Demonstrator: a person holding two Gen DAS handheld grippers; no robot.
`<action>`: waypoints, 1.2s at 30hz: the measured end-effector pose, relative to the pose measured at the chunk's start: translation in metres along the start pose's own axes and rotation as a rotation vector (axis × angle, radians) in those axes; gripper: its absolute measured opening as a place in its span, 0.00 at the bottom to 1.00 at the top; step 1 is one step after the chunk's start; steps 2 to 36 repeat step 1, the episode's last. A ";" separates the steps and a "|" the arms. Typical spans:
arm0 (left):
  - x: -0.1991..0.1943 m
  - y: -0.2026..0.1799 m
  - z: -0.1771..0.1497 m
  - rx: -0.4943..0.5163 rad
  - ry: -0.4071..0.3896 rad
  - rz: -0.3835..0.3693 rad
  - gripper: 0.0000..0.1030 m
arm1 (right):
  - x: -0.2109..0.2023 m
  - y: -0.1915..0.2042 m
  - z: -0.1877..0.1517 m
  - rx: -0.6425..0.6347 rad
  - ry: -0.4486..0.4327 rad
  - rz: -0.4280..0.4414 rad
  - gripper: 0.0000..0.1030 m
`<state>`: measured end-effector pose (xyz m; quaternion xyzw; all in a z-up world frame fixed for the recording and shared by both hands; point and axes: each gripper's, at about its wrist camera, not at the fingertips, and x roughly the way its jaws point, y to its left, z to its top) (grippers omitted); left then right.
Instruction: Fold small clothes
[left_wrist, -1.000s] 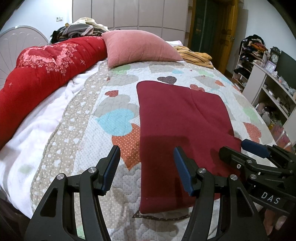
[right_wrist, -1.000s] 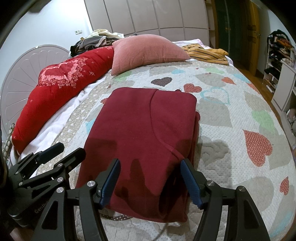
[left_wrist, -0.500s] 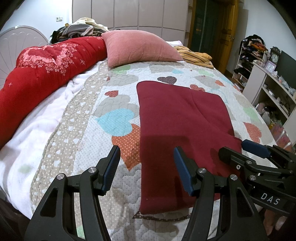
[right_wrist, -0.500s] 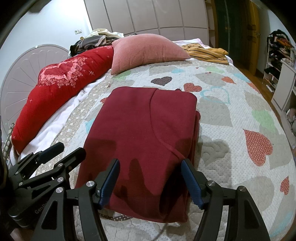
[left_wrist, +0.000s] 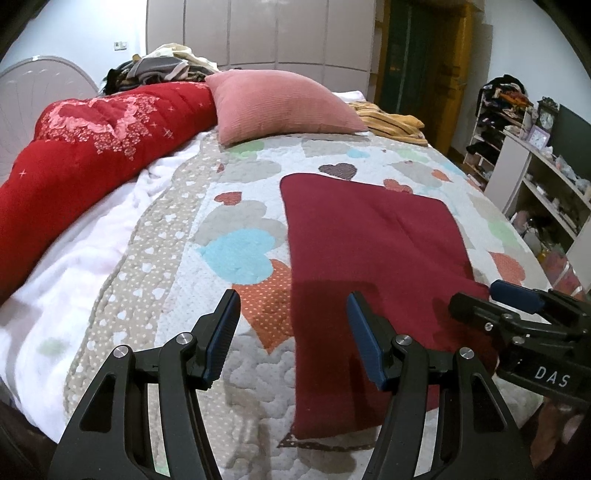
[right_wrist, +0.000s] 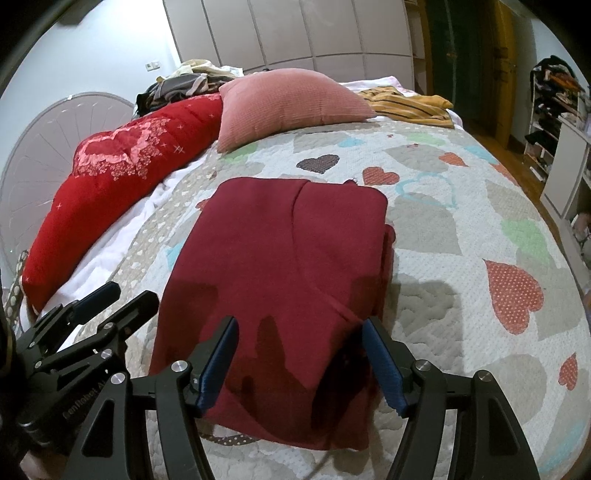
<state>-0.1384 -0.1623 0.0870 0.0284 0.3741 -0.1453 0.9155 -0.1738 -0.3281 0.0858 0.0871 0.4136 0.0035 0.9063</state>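
Observation:
A dark red garment lies folded into a flat rectangle on the heart-patterned quilt. My left gripper hovers open above the garment's near left edge, nothing between its blue pads. My right gripper hangs open over the garment's near end, also holding nothing. Each gripper shows in the other's view: the right gripper at the right edge, the left gripper at the lower left. Neither touches the cloth.
A pink pillow and a long red cushion lie at the far side of the bed. A yellow striped garment and a heap of clothes sit behind. White shelves stand to the right.

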 end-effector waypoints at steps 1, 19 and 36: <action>0.001 0.001 0.000 -0.008 0.007 0.000 0.58 | 0.001 -0.001 0.001 0.000 0.001 -0.002 0.65; 0.001 0.001 0.000 -0.008 0.007 0.000 0.58 | 0.001 -0.001 0.001 0.000 0.001 -0.002 0.65; 0.001 0.001 0.000 -0.008 0.007 0.000 0.58 | 0.001 -0.001 0.001 0.000 0.001 -0.002 0.65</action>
